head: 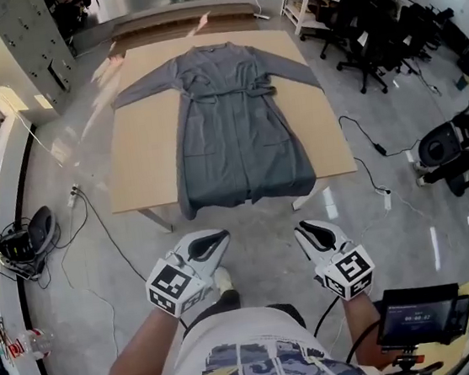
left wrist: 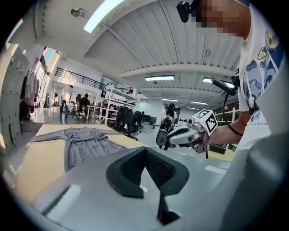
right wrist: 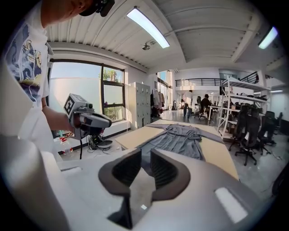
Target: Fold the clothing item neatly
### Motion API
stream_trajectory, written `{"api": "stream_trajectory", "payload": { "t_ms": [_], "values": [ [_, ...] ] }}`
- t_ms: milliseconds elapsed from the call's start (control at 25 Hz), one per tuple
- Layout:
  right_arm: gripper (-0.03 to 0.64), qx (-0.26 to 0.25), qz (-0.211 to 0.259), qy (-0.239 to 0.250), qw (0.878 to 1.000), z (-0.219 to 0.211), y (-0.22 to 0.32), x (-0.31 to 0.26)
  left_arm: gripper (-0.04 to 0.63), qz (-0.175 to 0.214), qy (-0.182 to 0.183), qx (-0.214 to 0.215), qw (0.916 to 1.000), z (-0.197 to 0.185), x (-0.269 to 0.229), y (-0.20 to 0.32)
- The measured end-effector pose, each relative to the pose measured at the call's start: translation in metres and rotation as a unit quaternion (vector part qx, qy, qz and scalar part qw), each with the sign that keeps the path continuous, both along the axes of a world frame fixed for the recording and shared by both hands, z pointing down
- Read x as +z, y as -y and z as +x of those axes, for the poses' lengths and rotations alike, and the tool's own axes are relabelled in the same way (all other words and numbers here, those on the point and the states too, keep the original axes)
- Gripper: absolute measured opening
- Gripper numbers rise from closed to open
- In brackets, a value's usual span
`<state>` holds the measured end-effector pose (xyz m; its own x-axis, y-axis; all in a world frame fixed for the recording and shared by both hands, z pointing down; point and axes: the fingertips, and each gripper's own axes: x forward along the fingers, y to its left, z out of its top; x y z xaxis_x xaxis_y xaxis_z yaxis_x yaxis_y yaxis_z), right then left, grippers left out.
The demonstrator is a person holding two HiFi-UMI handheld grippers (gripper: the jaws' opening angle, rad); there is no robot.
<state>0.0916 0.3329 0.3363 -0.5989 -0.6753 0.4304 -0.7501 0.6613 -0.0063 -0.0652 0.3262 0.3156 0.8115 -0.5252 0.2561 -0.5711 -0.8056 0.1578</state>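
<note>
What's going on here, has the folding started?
A person holds a gripper in each hand, standing short of the wooden table. The grey robe lies spread flat on it, sleeves out, hem over the near edge. Neither gripper touches it: the left gripper is shut, the right gripper slightly open, both empty. No fold made yet.

A plain grey robe (head: 237,140) is lying on a tan table (head: 142,160). The left gripper (head: 214,243) and right gripper (head: 309,231) are showing white shells, black pads (right wrist: 123,169) and black-and-white markers (head: 172,285).
</note>
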Motion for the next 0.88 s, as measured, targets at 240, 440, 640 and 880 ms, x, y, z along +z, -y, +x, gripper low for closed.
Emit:
{"api": "stream_trajectory", "payload": {
  "t_ms": [240, 440, 640, 880],
  "values": [
    [0.051, 0.010, -0.008, -0.005, 1.000, -0.025, 0.043, 0.005, 0.008, 0.001, 0.001, -0.003, 1.0000, -0.034, 0.003, 0.040],
    [0.051, 0.015, -0.011, -0.012, 1.000, -0.031, 0.072, 0.002, 0.008, 0.009, -0.004, -0.016, 0.9998, -0.051, 0.000, 0.063],
    [0.051, 0.002, -0.004, -0.021, 1.000, -0.045, 0.094, -0.007, 0.008, 0.006, -0.013, -0.025, 0.9996, -0.060, -0.001, 0.076],
    [0.051, 0.005, -0.005, -0.027, 1.000, -0.037, 0.126, 0.000, 0.008, 0.004, -0.014, -0.037, 0.9992, -0.060, 0.000, 0.096]
  ]
}}
